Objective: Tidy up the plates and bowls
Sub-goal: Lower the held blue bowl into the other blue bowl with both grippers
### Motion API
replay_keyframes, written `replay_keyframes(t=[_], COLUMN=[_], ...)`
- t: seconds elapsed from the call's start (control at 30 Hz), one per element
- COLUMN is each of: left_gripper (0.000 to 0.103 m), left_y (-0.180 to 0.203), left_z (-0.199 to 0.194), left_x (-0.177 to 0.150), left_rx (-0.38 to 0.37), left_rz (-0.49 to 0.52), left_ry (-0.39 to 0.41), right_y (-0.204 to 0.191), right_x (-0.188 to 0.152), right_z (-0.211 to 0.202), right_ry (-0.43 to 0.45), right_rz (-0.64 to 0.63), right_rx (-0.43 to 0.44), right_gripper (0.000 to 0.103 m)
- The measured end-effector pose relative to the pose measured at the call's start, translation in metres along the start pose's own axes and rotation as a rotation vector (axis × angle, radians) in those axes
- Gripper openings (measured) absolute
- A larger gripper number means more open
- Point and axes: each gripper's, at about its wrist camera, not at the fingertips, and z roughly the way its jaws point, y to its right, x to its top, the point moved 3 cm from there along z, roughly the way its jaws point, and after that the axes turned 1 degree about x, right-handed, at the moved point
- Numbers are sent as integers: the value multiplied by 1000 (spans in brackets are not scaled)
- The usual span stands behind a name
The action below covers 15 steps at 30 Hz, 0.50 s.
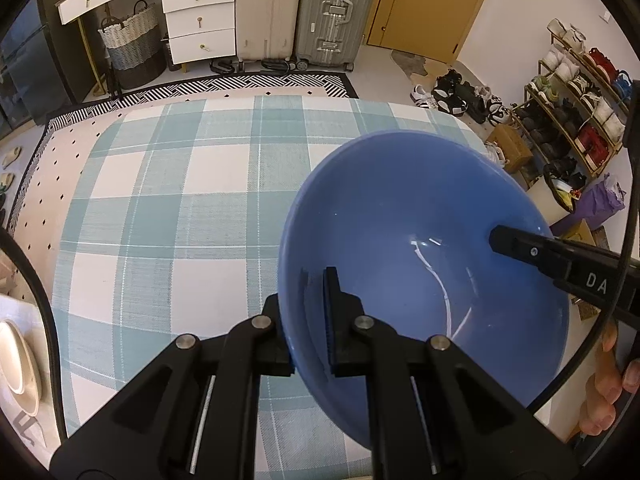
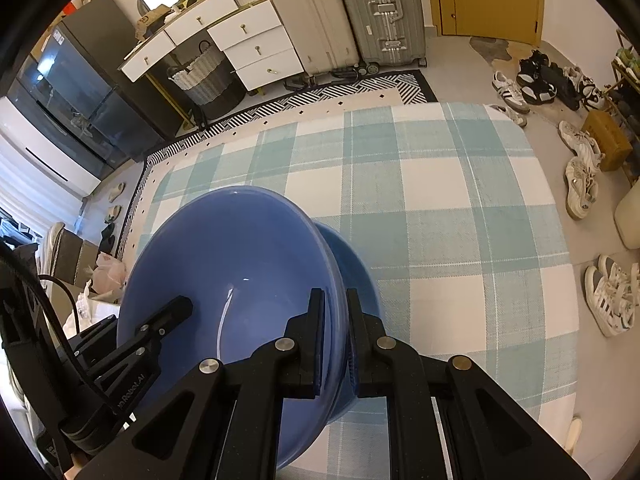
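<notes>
A table covered by a teal-and-white checked cloth point(image 1: 168, 208) fills most of both wrist views, with a cream plate point(image 1: 18, 368) at its left edge. Above the cloth, tilted, hangs a blue bowl point(image 1: 420, 240). The left gripper point(image 1: 308, 320) is clenched on the bowl's near rim and the right gripper point(image 2: 334, 344) is clenched on the opposite rim.

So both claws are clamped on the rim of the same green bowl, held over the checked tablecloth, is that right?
Not quite: the bowl is blue, not green, as both wrist views show. The rest holds: the left claw and the right claw are each shut on its rim, on opposite sides, over the checked tablecloth.
</notes>
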Motion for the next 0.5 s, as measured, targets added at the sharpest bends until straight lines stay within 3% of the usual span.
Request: replay_keyframes(t=[0.5], left_gripper=[7], left_y=[3], left_z=[20], left_x=[-10], left_rx=[-3], left_rz=[23], left_ry=[-23], right_y=[12], right_x=[-6], right_z=[9], right_ry=[-6], right_rz=[-6], right_rx=[-21], right_gripper=[10])
